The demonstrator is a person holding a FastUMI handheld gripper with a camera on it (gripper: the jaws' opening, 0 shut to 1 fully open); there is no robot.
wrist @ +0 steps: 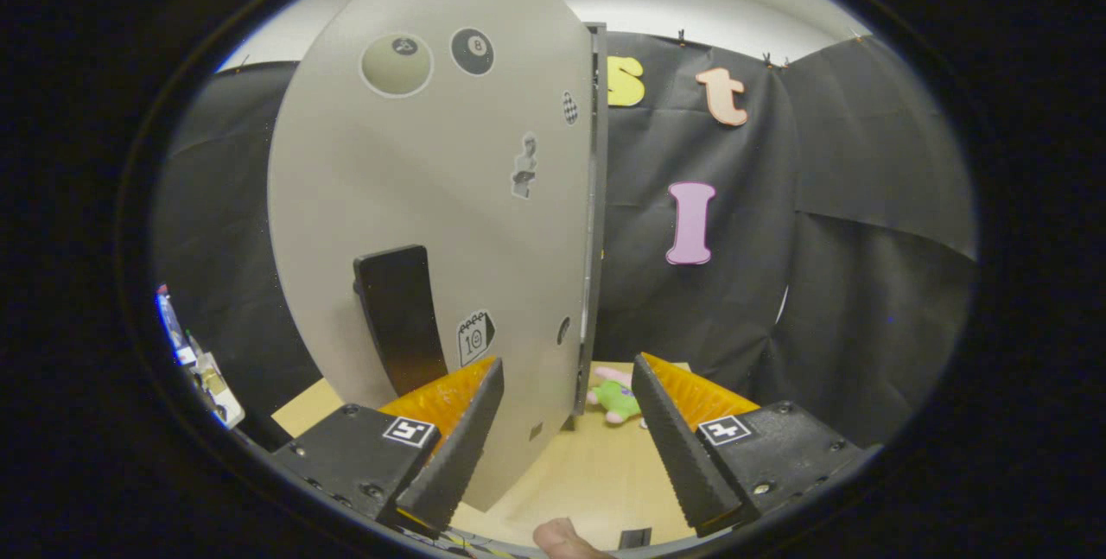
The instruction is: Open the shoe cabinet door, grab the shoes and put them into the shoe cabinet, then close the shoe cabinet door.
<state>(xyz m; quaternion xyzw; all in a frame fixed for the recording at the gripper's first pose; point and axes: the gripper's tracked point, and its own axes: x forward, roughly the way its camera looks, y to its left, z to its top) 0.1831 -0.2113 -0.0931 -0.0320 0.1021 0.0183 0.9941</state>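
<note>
The gripper pointed level at the cabinet door, jaws wide and empty; the door's edge stood between them, a plush toy beyond on the counter.

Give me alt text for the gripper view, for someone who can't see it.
The gripper is open, its fingers straddling the edge of a grey cabinet door with stickers and a black handle. Beyond, a small green and pink plush toy lies on the wooden table.
</note>
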